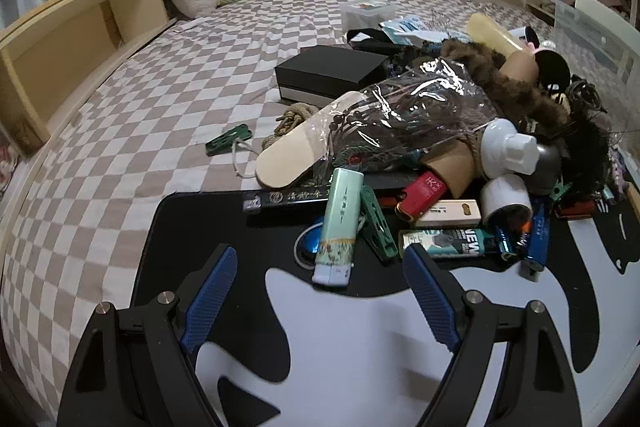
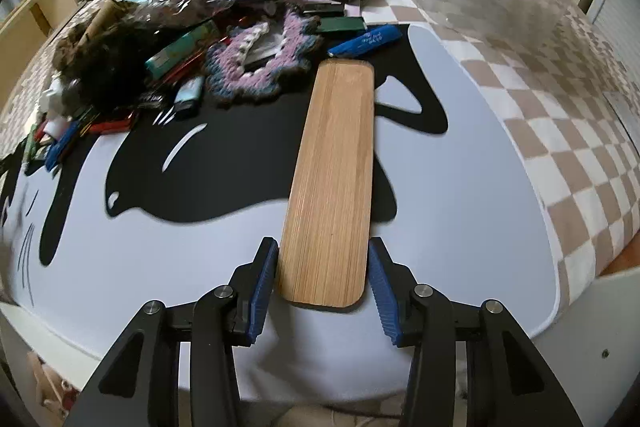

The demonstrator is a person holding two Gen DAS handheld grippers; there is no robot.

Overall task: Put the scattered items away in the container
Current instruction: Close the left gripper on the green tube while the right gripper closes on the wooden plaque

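My right gripper (image 2: pixel 323 243) is shut on the near end of a long flat wooden board (image 2: pixel 336 163), which reaches forward over the black-and-white mat (image 2: pixel 472 155). My left gripper (image 1: pixel 320 251) stands open above the mat (image 1: pixel 360 339) with nothing between its fingers. Just ahead of it lie a mint-green box (image 1: pixel 340 223), a green clip (image 1: pixel 378 227) and a red lighter (image 1: pixel 424 193) at the edge of a heap of scattered items. A clear plastic bin (image 1: pixel 592 27) stands at the far right of the bed.
The heap holds a white bottle (image 1: pixel 508 147), a plastic-wrapped bundle (image 1: pixel 400 115), a black box (image 1: pixel 332 71), a crochet doily (image 2: pixel 260 63) and a blue case (image 2: pixel 368 39). Another green clip (image 1: pixel 228 143) lies alone on the checked bedspread (image 1: pixel 160 87). A wooden shelf (image 1: pixel 60 39) borders the left.
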